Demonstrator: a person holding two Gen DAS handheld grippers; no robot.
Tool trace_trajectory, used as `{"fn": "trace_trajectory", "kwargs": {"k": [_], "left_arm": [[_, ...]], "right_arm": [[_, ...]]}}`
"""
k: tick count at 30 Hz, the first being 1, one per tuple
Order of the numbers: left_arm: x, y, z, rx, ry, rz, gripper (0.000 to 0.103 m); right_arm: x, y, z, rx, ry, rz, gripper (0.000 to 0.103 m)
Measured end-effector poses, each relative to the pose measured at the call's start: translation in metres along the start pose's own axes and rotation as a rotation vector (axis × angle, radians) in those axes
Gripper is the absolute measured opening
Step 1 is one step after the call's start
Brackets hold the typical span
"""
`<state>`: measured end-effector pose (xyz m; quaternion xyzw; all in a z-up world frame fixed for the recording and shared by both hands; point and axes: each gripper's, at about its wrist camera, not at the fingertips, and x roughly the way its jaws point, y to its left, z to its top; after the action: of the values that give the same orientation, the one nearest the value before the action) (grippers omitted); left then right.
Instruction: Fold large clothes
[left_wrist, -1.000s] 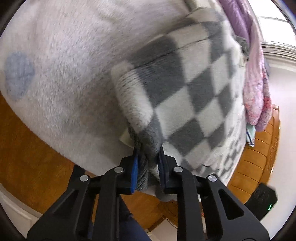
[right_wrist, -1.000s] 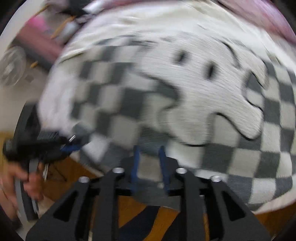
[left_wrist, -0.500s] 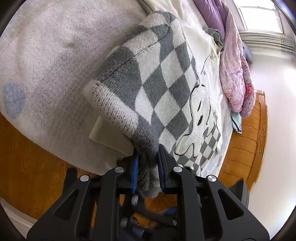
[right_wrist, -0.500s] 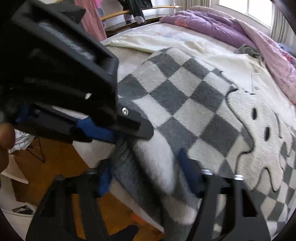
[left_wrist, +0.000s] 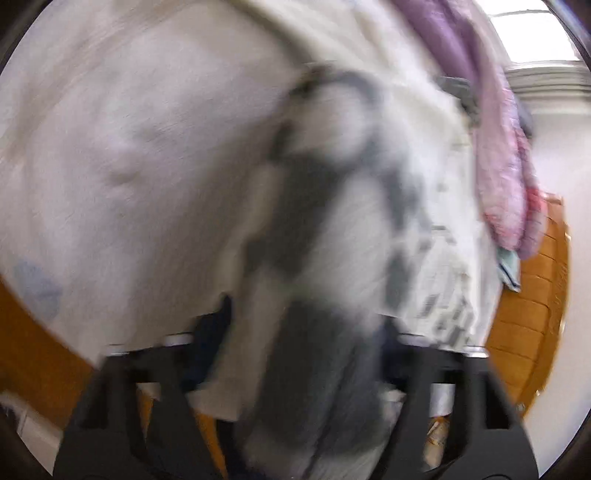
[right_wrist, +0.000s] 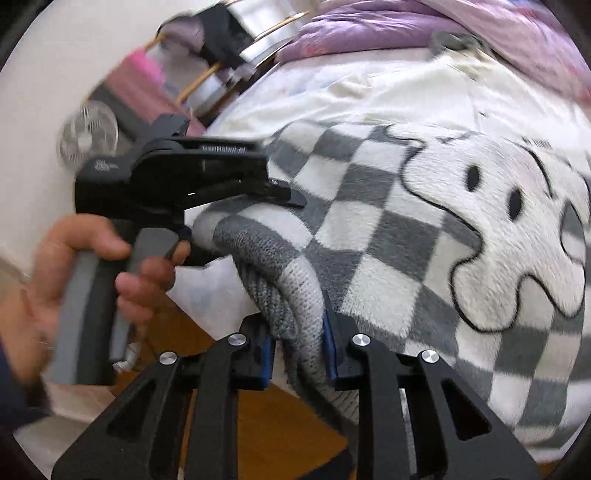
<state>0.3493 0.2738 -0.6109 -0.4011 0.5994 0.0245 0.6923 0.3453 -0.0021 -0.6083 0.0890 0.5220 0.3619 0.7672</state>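
Right wrist: your right hand-held gripper (right_wrist: 298, 341) is closing on the checkered sweater (right_wrist: 388, 236) hem while the left hand-held gripper (right_wrist: 295, 197) opens, cloth between; fold next.

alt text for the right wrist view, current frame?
The right gripper is closing on the rolled knit hem of a grey-and-white checkered sweater spread on a bed. At left, a hand holds the left gripper over the same hem.
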Motion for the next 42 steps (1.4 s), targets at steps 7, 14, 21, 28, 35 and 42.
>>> {"fn": "trace_trajectory", "kwargs": {"k": [7,14,21,28,35,42], "left_arm": [[-0.03,-0.156,-0.045,0.441,-0.157,0.07,0.027],[0.041,-0.328,-0.132,0.781,-0.063,0.013,0.027],[0.18,-0.392,-0.226,0.963,0.173,0.129,0.027],[0.242,-0.403,-0.26,1.079,0.224,0.261,0.049],[0.117,-0.357,-0.204,0.726,0.062,-0.065,0.089],[0.095,-0.269,-0.128,0.573,-0.1,0.272,0.089]], "right_arm": [[-0.096,-0.075,-0.013,0.281,-0.148,0.093,0.019],[-0.196,-0.178,-0.059,0.607,-0.313,0.027,0.019],[-0.201,-0.265,-0.146,0.964,-0.304,0.0,0.018],[-0.172,-0.319,-0.176,1.16,-0.232,0.048,0.025],[-0.197,-0.323,-0.142,1.056,-0.121,-0.09,0.031],[-0.241,-0.3,-0.058,0.672,-0.143,-0.187,0.022]]}}
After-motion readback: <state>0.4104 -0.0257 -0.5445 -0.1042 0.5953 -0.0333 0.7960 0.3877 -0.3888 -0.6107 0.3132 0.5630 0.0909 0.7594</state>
